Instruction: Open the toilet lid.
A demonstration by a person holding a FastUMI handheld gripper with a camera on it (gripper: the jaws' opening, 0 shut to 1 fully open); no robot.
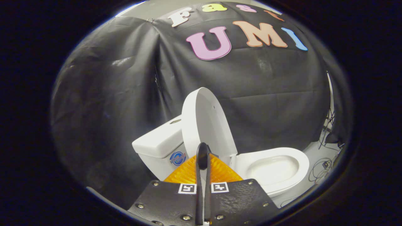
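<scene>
Dim booth, overhead light; glare on toilet lid point(204, 122); fisheye bends edges; near gripper point(203, 157) soft.

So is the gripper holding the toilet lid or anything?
No. The hand-held gripper is shut with nothing between its fingers. The toilet lid stands raised just beyond the tips, against the tank.

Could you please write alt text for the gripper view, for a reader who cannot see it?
A white toilet lid stands raised upright against the tank, leaving the seat uncovered. The tool, fingers together and holding nothing, sits in front of the lid's lower edge.
</scene>
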